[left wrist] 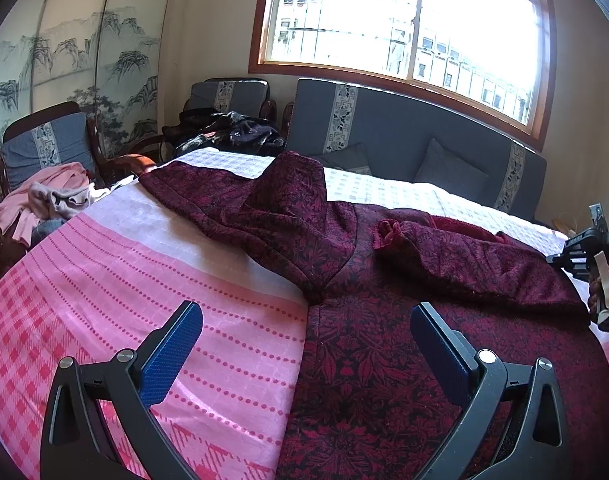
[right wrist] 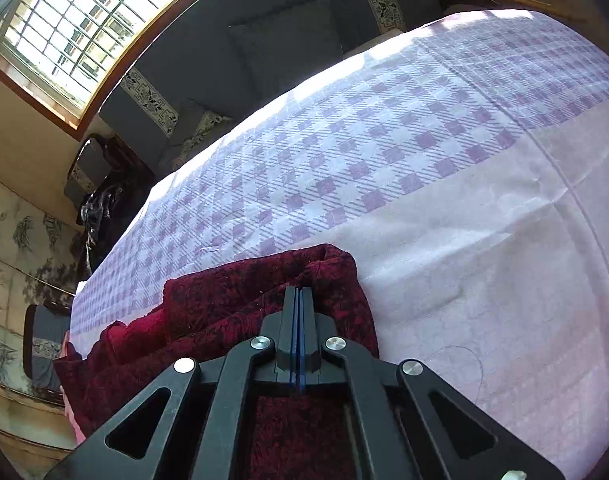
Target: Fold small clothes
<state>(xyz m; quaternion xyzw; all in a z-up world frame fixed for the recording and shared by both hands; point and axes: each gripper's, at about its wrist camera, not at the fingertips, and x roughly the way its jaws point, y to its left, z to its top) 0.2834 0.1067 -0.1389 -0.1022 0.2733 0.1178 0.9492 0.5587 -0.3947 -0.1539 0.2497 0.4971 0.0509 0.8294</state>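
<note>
On the pink and white checked bedsheet lies the dark red patterned garment, spread out with its sleeves rumpled. Over at its edge the right gripper has its jaws pressed together, whether on the fabric I can't tell. Left gripper hovers above, jaws wide apart, nothing between them.

Right gripper fingers pressed together over dark red garment, checked bedsheet beyond
</note>
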